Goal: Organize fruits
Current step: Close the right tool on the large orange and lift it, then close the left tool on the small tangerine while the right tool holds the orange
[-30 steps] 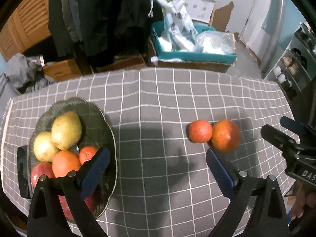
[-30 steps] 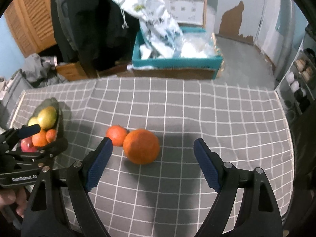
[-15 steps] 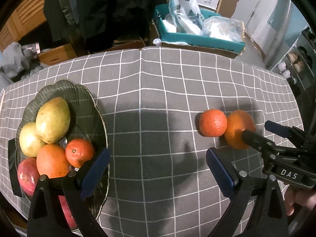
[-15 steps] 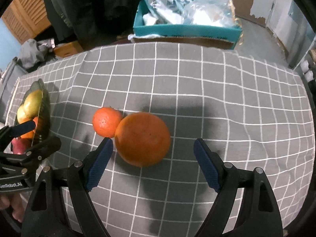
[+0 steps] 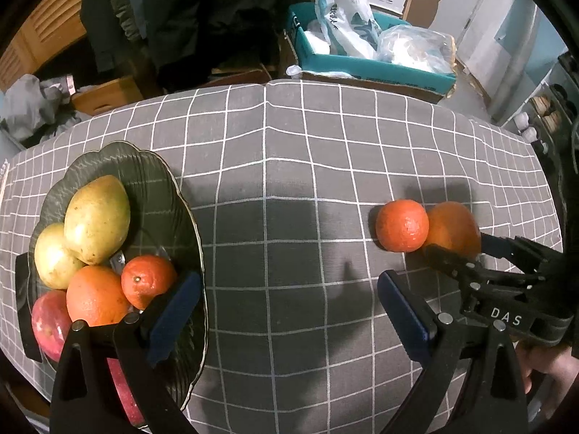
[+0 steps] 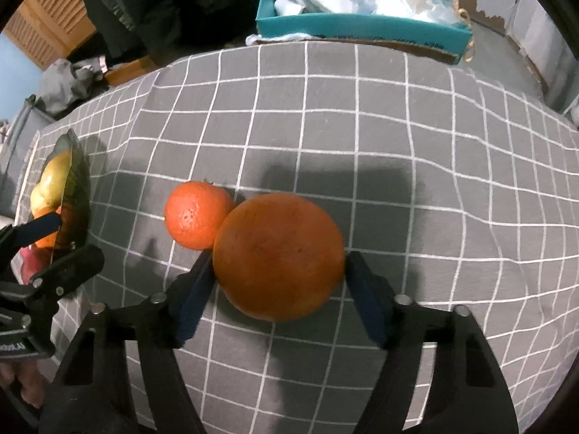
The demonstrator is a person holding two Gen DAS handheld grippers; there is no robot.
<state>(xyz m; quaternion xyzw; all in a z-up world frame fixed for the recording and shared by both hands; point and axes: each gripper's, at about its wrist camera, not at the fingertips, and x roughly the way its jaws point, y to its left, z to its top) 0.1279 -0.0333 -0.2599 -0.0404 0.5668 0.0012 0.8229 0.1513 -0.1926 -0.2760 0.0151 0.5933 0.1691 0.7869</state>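
Right tongs (image 6: 277, 282) flank large orange (image 6: 278, 256).

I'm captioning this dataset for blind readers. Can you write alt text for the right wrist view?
The right hand-held gripper straddles a large round orange on a grey checked tablecloth, its blue-padded fingers close beside the fruit. A smaller orange tangerine touches it, and a dark green fruit plate sits far left.
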